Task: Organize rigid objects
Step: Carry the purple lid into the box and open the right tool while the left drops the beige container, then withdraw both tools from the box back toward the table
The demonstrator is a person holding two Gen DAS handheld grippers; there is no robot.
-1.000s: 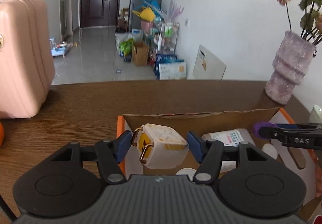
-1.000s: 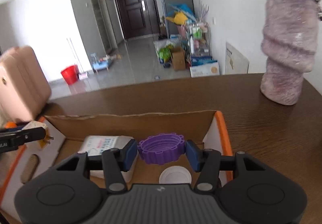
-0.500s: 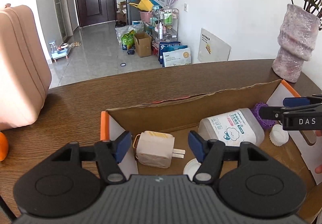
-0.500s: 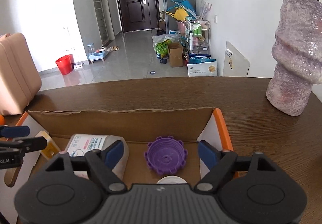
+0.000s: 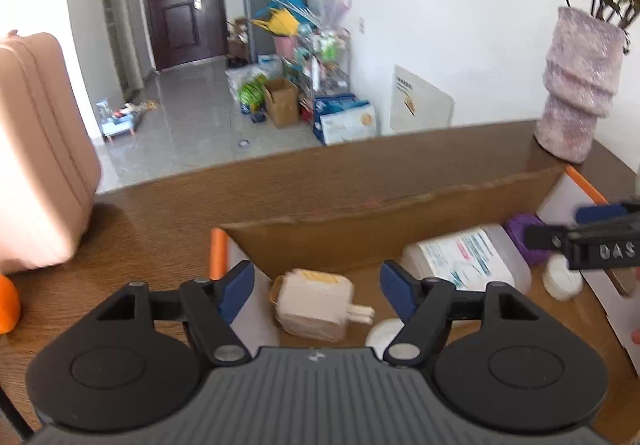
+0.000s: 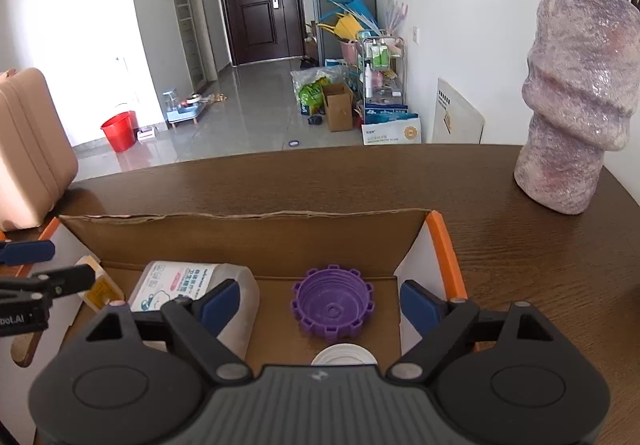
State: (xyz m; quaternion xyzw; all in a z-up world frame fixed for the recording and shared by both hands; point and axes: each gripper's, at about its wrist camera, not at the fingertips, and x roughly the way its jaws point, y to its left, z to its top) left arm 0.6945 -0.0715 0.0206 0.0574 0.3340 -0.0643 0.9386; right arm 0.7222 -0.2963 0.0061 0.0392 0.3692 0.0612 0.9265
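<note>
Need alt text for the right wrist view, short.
The right gripper hangs open over a cardboard box on a wooden table, a purple cap lying loose between its jaws. A labelled plastic bottle lies left; a mauve vase stands far right.

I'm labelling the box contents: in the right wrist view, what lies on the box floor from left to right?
Plug adapter → clear labelled container → purple cap.

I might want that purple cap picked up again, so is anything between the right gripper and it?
Nothing visible. The purple cap lies on the box floor straight ahead of the right gripper, whose jaws have just been opening and stand clear of it. The bottle lies left of it, a white lid nearer the camera.
</note>
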